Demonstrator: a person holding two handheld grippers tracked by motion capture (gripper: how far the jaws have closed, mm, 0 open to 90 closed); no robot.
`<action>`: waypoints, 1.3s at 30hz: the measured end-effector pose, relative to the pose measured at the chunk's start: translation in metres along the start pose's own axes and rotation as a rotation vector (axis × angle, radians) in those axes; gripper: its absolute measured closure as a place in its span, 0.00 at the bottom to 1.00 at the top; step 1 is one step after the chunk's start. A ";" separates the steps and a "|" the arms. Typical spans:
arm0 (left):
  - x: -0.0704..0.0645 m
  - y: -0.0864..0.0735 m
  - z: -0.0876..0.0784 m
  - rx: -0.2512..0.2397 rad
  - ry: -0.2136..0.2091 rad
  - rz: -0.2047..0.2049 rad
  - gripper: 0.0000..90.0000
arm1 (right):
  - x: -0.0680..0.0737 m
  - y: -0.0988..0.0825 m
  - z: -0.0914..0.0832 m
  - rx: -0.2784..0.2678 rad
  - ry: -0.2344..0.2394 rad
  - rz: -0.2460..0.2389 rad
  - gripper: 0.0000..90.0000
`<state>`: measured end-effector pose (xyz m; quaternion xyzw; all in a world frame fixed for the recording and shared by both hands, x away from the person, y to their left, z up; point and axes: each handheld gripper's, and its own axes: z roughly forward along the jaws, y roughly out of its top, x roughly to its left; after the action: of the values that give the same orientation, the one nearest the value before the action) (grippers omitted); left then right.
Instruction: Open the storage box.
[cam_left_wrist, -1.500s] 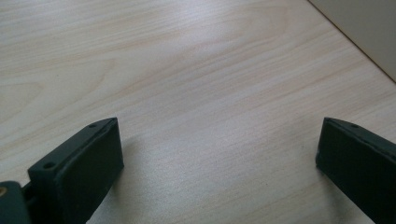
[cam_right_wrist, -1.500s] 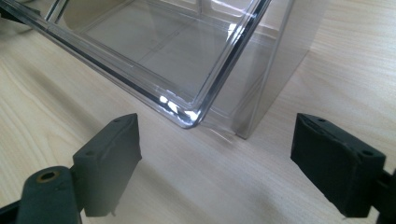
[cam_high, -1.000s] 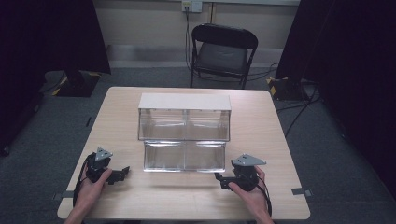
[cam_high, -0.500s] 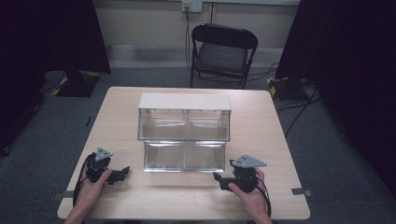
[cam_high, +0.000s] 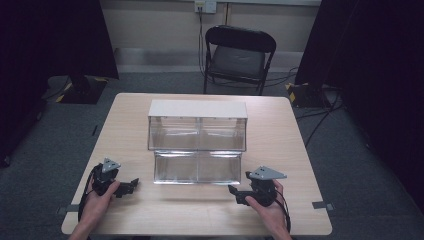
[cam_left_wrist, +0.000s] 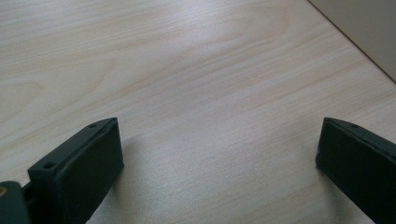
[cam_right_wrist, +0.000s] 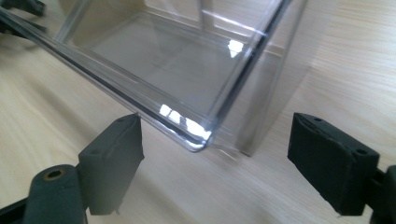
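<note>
While you are resting both hands at the near edge of the table (cam_high: 280, 125), the clear plastic two-tier bin (cam_high: 197, 142) is sitting at the table's middle, its lower drawers facing you and its white top toward the far side. Your left claw (cam_high: 131, 185) is lying near the bin's near left corner, apart from it; in the left gripper view (cam_left_wrist: 215, 154) its jaws are standing wide apart over bare wood, gripping nothing. Your right claw (cam_high: 235, 192) is sitting just beside the bin's near right corner. In the right gripper view (cam_right_wrist: 212, 161) its jaws are also spread wide and empty, and the bin's clear lower corner (cam_right_wrist: 198, 137) is reaching in between them, close to the left jaw; whether it is touching, you cannot tell. Your left hand (cam_high: 97, 202) and right hand (cam_high: 267, 210) are each wrapping a gripper body. A black folding chair (cam_high: 239, 57) is standing beyond the table.
</note>
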<state>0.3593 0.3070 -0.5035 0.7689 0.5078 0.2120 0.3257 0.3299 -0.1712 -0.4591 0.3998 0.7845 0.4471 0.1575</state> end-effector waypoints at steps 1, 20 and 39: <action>0.000 0.000 0.000 0.000 0.000 0.000 0.00 | 0.001 0.001 -0.002 -0.003 0.001 -0.006 0.19; 0.000 0.000 0.000 0.000 0.000 0.000 0.00 | 0.004 0.003 -0.007 -0.039 0.008 -0.016 0.19; 0.000 0.000 0.000 0.001 0.000 0.001 0.00 | 0.004 0.008 -0.013 -0.060 0.029 -0.014 0.22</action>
<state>0.3592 0.3071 -0.5034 0.7690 0.5077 0.2120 0.3254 0.3233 -0.1731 -0.4454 0.3828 0.7756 0.4752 0.1613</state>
